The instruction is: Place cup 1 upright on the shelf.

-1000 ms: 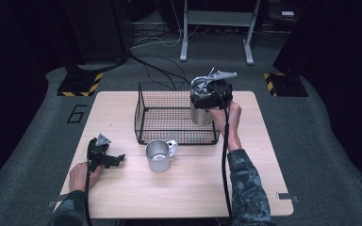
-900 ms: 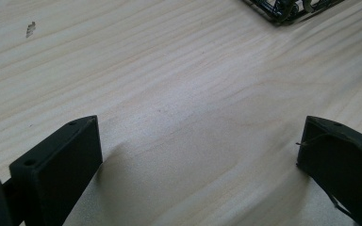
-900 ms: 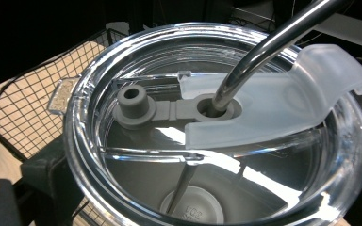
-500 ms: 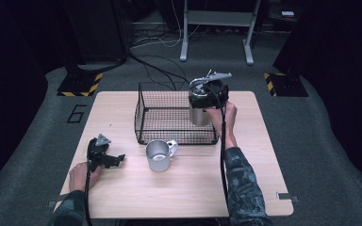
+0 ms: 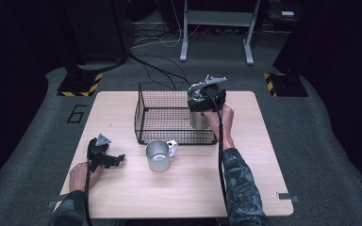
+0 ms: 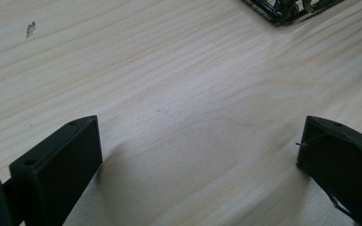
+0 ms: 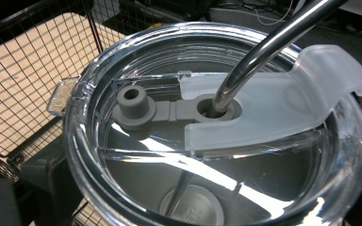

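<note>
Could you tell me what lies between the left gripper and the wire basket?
Only bare table, as the high view shows; the steel mug stands off to the side.

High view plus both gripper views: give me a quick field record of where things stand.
right gripper: shut on tumbler, at the basket's right end
tumbler: steel, upright; whether it rests on the basket floor cannot be told
lid: clear, on the tumbler, metal straw through its hole
basket: black wire, at the table's far middle
mug: steel, upright on the table, in front of the basket, handle to its right
left gripper: open, jaws over bare wood, holding nothing
</note>
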Demonstrator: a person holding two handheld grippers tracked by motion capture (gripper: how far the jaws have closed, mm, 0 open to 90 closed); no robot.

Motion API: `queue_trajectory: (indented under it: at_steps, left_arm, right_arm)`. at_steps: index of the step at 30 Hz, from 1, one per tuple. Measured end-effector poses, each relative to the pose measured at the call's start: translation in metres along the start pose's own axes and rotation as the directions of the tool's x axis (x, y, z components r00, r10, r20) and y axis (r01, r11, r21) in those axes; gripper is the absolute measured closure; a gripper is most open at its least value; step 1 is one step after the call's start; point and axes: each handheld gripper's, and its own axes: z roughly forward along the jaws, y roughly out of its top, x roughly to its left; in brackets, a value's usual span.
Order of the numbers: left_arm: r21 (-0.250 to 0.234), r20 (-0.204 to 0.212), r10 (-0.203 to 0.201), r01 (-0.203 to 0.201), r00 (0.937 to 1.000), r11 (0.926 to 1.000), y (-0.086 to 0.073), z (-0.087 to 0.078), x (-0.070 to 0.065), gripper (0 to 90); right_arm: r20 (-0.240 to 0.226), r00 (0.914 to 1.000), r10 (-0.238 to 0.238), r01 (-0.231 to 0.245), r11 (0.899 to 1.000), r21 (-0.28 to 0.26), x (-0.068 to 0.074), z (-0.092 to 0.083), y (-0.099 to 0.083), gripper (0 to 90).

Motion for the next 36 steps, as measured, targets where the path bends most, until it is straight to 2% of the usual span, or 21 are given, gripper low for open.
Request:
queue_trajectory:
  at_steps: [2, 4, 5, 7, 13, 14, 24, 36]
  left_arm:
    - [0.0, 0.0, 0.0, 0.0, 1.0, 1.0, 0.0, 0.0, 0.0, 0.2]
    - [0.0, 0.0, 0.0, 0.0, 1.0, 1.0, 0.0, 0.0, 0.0, 0.3]
    - [0.0, 0.0, 0.0, 0.0, 1.0, 1.0, 0.0, 0.0, 0.0, 0.3]
    - [0.0, 0.0, 0.0, 0.0, 1.0, 1.0, 0.0, 0.0, 0.0, 0.3]
    - [0.0, 0.001, -0.001, 0.001, 1.0, 1.0, 0.0, 0.0, 0.0, 0.3]
    - [0.0, 0.0, 0.0, 0.0, 1.0, 1.0, 0.0, 0.0, 0.0, 0.3]
    - [0.0, 0.0, -0.001, 0.001, 1.0, 1.0, 0.0, 0.0, 0.0, 0.2]
    - [0.0, 0.001, -0.002, 0.002, 1.0, 1.0, 0.0, 0.0, 0.0, 0.3]
  right_arm:
    - [-0.004, 0.9998, -0.02, 0.02, 1.0, -0.001, -0.001, 0.003, -0.002, 3.3]
    - [-0.003, 1.0, -0.008, 0.008, 1.0, 0.003, 0.001, 0.006, -0.004, 3.4]
    - [-0.004, 0.9998, -0.021, 0.021, 1.0, 0.009, 0.0, 0.007, -0.005, 3.3]
    - [-0.002, 0.9999, -0.01, 0.01, 1.0, 0.022, 0.002, 0.009, -0.006, 3.3]
    - [-0.003, 0.9997, -0.026, 0.026, 0.999, 0.033, 0.003, 0.015, -0.013, 3.3]
    - [-0.004, 0.9999, -0.01, 0.01, 0.999, 0.038, 0.004, 0.016, -0.014, 3.3]
    - [-0.018, 0.9998, 0.013, -0.012, 0.999, 0.05, 0.006, 0.026, -0.025, 3.3]
    - [-0.019, 0.9997, 0.016, -0.014, 0.998, 0.064, 0.008, 0.031, -0.028, 3.2]
